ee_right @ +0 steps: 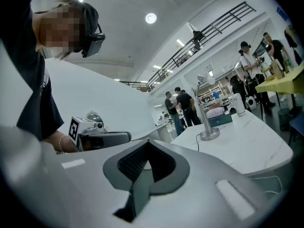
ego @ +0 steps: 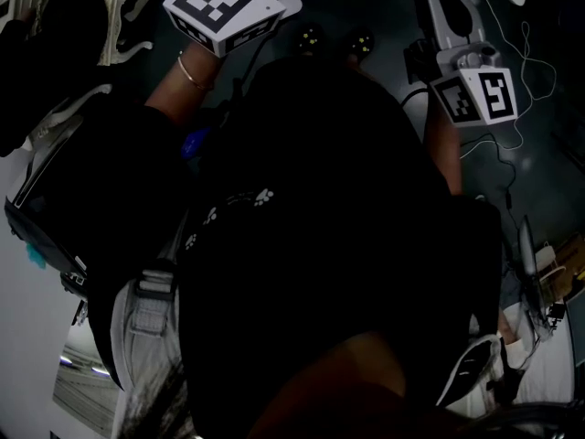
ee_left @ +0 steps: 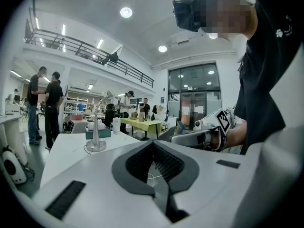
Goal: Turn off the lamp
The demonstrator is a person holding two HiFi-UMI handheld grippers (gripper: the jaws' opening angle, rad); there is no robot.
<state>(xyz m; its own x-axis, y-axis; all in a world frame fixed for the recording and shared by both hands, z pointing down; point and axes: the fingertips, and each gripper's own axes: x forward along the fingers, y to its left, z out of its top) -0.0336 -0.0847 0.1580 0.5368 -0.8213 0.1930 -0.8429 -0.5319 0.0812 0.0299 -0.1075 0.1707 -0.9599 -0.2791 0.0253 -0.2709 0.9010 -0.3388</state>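
Observation:
A slim silver desk lamp with a round base stands on a white table, well beyond my left gripper. That gripper's jaws are shut with nothing between them. In the right gripper view the same lamp rises from the table, its head bright against the ceiling lights. My right gripper is shut and empty, far short of the lamp. Each gripper sees the other beside it: the right gripper and the left gripper. The head view is dark and shows only the two marker cubes.
A teal box and a white cup sit behind the lamp. Several people stand further back near a yellow-green table. A white device sits low at the left. Cables lie on the dark floor.

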